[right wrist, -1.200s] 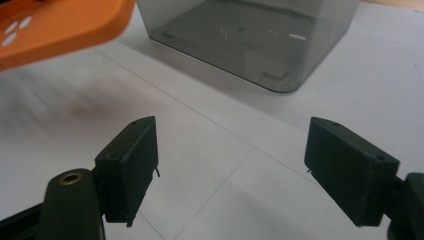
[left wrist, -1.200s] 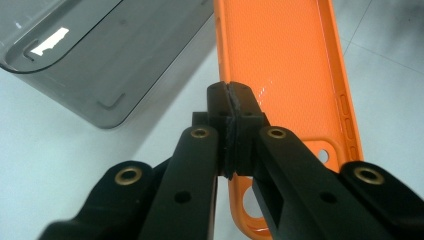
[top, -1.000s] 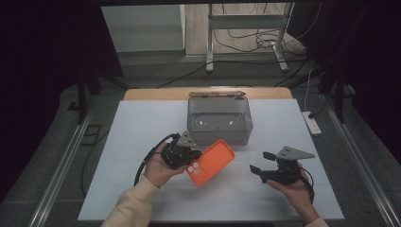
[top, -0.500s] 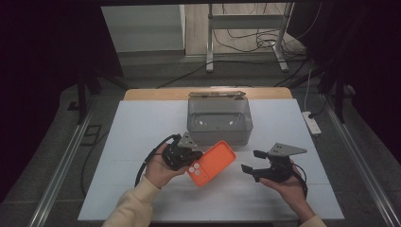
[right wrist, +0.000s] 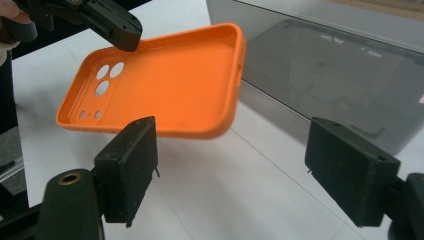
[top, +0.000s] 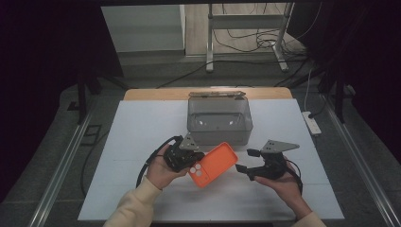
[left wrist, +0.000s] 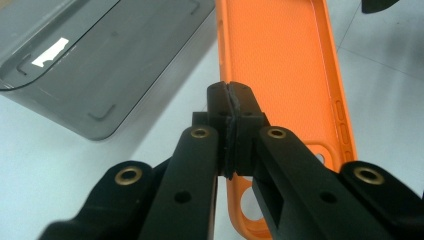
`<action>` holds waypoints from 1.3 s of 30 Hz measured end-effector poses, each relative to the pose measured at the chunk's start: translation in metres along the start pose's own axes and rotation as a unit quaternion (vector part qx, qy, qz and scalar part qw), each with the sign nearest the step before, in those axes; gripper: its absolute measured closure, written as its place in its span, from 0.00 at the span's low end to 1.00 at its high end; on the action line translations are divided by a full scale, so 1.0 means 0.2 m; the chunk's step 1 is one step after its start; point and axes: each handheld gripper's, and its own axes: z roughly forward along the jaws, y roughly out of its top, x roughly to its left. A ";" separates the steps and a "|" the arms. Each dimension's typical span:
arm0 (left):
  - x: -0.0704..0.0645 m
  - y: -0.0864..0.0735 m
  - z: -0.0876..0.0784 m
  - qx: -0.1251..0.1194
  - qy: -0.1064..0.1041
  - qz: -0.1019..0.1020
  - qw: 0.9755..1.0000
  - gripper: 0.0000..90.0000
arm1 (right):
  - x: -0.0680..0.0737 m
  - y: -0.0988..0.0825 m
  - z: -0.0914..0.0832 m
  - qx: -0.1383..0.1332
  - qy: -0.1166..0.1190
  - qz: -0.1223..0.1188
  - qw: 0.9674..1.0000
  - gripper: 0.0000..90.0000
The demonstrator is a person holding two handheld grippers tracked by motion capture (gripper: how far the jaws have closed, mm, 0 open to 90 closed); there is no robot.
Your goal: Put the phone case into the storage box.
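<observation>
Right tongs (top: 242, 168) nearer orange case (top: 215, 164), grey bin (top: 218, 120) behind

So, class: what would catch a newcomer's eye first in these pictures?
The bright orange phone case stands out, held above the white table by the left hand-held gripper, shut on its edge. Behind it sits a grey translucent box. The right hand-held gripper, jaws wide open, points at the case without touching it.
</observation>
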 end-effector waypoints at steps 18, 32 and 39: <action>-0.03 0.01 0.01 0.001 -0.006 0.008 1.000 0.99 | 0.00 0.05 0.09 0.022 0.016 0.001 1.000 0.23; -0.06 0.02 0.00 -0.007 -0.009 0.026 1.000 0.99 | -0.02 0.09 0.15 0.026 0.045 0.014 0.999 0.31; -0.06 0.02 0.00 -0.013 -0.006 0.028 1.000 0.99 | -0.02 0.11 0.17 0.025 0.069 0.020 0.997 0.50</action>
